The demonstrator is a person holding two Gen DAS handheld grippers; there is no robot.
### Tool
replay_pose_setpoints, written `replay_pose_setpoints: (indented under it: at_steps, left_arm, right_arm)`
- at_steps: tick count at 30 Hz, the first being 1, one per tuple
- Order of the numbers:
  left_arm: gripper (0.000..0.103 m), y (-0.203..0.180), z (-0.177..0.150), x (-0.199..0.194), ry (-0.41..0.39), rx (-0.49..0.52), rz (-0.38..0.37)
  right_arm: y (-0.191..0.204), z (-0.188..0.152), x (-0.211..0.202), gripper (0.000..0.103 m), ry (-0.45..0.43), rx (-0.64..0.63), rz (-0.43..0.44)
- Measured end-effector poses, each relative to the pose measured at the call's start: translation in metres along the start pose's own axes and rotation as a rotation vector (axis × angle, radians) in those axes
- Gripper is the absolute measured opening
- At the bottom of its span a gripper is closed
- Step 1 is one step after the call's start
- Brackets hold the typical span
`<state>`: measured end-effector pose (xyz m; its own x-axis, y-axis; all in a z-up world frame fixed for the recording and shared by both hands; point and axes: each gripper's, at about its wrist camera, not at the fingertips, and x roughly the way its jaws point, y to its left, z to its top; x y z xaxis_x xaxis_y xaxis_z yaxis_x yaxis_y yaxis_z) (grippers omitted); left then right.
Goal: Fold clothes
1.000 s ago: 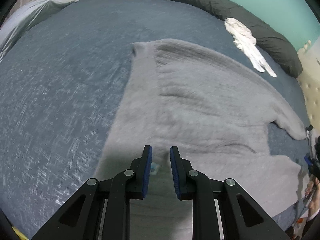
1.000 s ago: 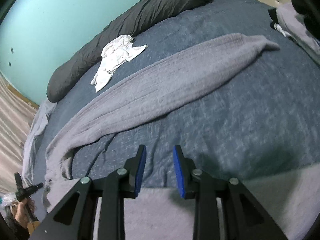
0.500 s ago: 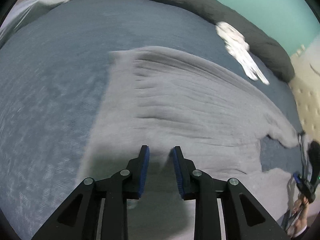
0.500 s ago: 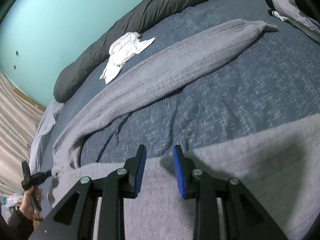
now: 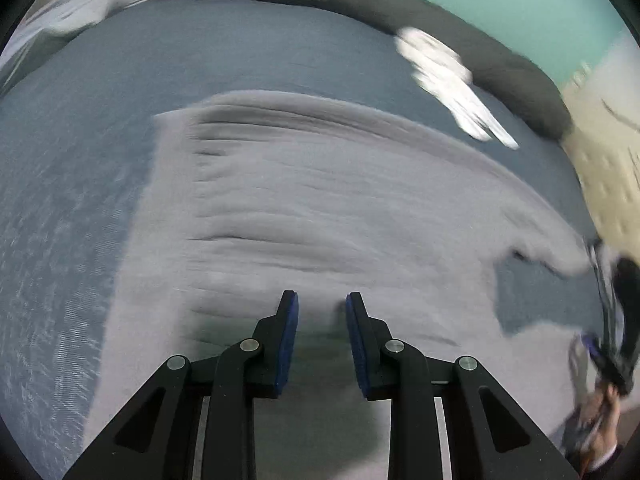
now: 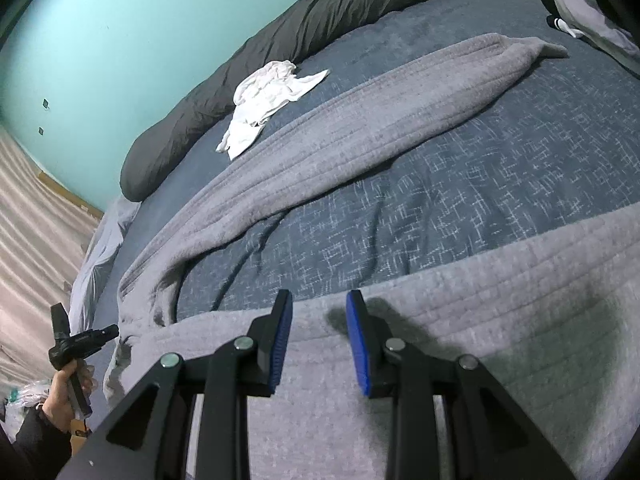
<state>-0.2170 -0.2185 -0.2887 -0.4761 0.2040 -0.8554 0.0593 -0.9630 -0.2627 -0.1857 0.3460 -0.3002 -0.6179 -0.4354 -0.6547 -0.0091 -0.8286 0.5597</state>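
Observation:
A large grey knitted sweater [image 5: 320, 208] lies spread on the blue bedspread [image 5: 80, 160]. In the left wrist view my left gripper [image 5: 322, 308] hovers open over the sweater's near part, nothing between its blue pads. The right wrist view shows one long grey sleeve [image 6: 380, 120] stretched across the bed toward the far right, and another grey part of the sweater [image 6: 500, 320] lying near. My right gripper [image 6: 319, 306] stands open just above that part's far edge, empty. The left gripper [image 6: 76, 344] also shows at far left in a hand.
A crumpled white garment [image 6: 268, 100] lies beyond the sweater, beside a long dark grey pillow [image 6: 280, 40] against the teal wall. Folded clothes [image 6: 588, 12] sit at the far right corner. A light grey sheet [image 6: 100, 256] hangs at the bed's left edge.
Both grippers have moved forward over the sweater. The grey part under the right gripper fills more of its view. The left wrist view is blurred by motion. Both jaws stay open.

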Motion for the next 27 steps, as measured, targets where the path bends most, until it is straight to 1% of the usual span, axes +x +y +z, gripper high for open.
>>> replay_pose_setpoints:
  at_steps: [3,7,12,16,19,22,25,27]
  left_arm:
    - [0.027,-0.017,-0.007,0.013,0.045,0.048,0.019]
    - [0.027,-0.018,-0.013,0.033,0.098,0.017,0.034]
    - [0.027,-0.018,-0.012,0.023,0.078,0.001,0.018]
    - [0.030,-0.023,-0.011,0.024,0.069,0.008,0.025]
    - [0.030,-0.015,-0.012,0.039,0.103,0.023,0.050]
    - [0.030,-0.014,-0.014,0.041,0.106,0.030,0.053]
    - [0.030,-0.012,-0.009,0.025,0.068,0.010,0.031]
    - [0.030,-0.009,-0.007,0.018,0.047,0.013,0.041]
  right_arm:
    - [0.004,0.000,-0.002,0.028,-0.003,-0.002,0.005]
    - [0.006,0.000,-0.009,0.028,-0.011,-0.010,0.007]
    - [0.006,0.003,-0.015,0.028,-0.020,-0.012,0.007]
    - [0.005,0.004,-0.016,0.028,-0.025,0.000,0.011]
    - [0.005,0.002,-0.015,0.028,-0.017,-0.005,0.008]
    - [0.005,0.001,-0.016,0.028,-0.013,-0.002,0.009]
    - [0.005,0.001,-0.017,0.028,-0.014,-0.003,0.008]
    - [0.005,0.002,-0.018,0.028,-0.017,-0.003,0.009]
